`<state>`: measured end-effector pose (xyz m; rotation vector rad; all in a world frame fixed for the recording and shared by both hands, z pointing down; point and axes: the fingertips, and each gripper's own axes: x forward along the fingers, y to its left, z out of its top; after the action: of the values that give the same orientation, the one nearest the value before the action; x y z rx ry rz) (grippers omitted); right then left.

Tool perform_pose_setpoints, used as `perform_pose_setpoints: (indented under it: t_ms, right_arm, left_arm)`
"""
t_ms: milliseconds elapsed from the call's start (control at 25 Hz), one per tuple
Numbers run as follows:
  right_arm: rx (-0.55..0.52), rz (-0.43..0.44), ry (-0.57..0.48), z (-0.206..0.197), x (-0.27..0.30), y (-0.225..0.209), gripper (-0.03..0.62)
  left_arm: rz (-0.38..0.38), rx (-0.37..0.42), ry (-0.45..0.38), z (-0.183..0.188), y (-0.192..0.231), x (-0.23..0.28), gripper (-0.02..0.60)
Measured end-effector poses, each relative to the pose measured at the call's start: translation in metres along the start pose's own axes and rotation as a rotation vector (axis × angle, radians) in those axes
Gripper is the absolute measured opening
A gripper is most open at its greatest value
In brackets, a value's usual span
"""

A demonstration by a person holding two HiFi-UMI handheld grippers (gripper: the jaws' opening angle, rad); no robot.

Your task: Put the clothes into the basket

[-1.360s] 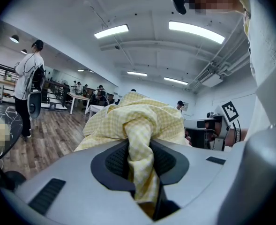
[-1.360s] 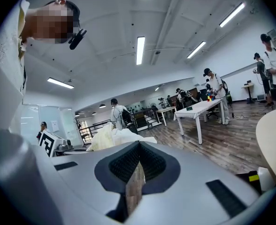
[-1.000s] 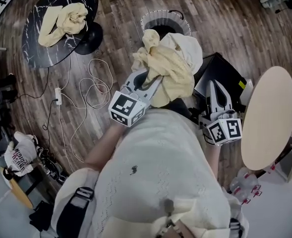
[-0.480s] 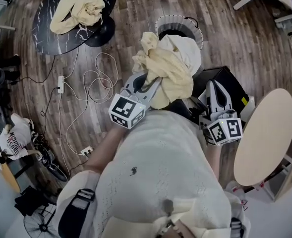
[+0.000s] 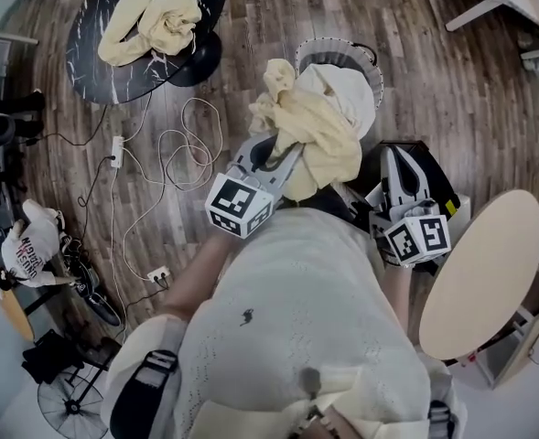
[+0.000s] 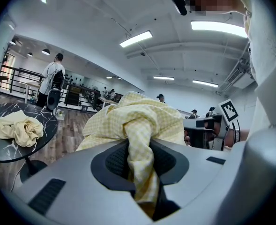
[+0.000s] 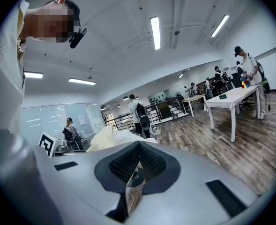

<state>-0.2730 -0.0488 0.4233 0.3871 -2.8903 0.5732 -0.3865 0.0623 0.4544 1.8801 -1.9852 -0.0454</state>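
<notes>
Large open-plan workspace, wood-plank floor (image 5: 434, 53), ceiling strip lights (image 7: 155, 32), white worktables (image 7: 229, 97), people (image 7: 70, 127) at desks, railings (image 6: 18, 78)

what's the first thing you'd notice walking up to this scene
The bundle of yellow and white clothes clamped in the left gripper at mid-frame, with the white basket on the wood floor just beyond it. Next, a second yellow garment heaped on the black marble table at upper left.

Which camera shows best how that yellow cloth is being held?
The left gripper view: the yellow cloth runs down between the left gripper's closed jaws. The head view shows it bunched with a white garment above that gripper, grip hidden. The right gripper view catches only a pale bit of the clothes.
</notes>
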Motion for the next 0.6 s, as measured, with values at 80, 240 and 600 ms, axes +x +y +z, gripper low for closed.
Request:
perform_pose_setpoints:
  t_ms: [80, 240, 600]
  right_arm:
    - [0.002, 0.008, -0.004, 0.005, 0.007, -0.011, 0.008]
    - [0.002, 0.019, -0.015, 0.020, 0.029, -0.032, 0.008]
    - [-0.005, 0.045, -0.041, 0.053, 0.060, -0.087, 0.008]
  left_arm:
    - [0.001, 0.004, 0.000, 0.004, 0.001, 0.013, 0.109]
    - [0.004, 0.003, 0.011, 0.012, 0.009, 0.037, 0.109]
    - [0.023, 0.010, 0.006, 0.036, 0.016, 0.099, 0.109]
